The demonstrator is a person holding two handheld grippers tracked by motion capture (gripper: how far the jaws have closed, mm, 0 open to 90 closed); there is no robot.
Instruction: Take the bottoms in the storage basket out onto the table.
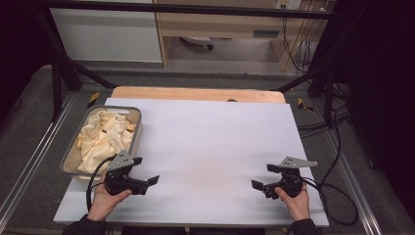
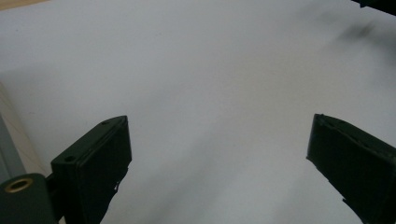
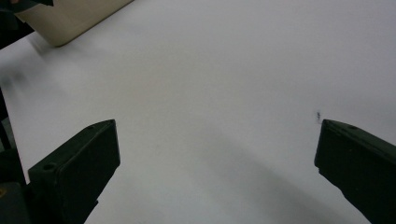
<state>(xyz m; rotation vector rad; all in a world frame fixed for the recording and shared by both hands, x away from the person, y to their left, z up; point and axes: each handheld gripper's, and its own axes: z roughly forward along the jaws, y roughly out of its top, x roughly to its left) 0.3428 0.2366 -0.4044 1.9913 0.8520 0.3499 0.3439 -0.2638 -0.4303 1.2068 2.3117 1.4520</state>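
Both grippers' jaws wide, empty: left gripper, right gripper; basket cloth folds indistinct.

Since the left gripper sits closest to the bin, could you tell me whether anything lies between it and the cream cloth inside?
Only the basket's near wall. The left gripper, jaws open and empty, sits beside that corner, aimed across the white table cover. The cream cloth lies heaped and uncovered, so from above nothing visible blocks it.
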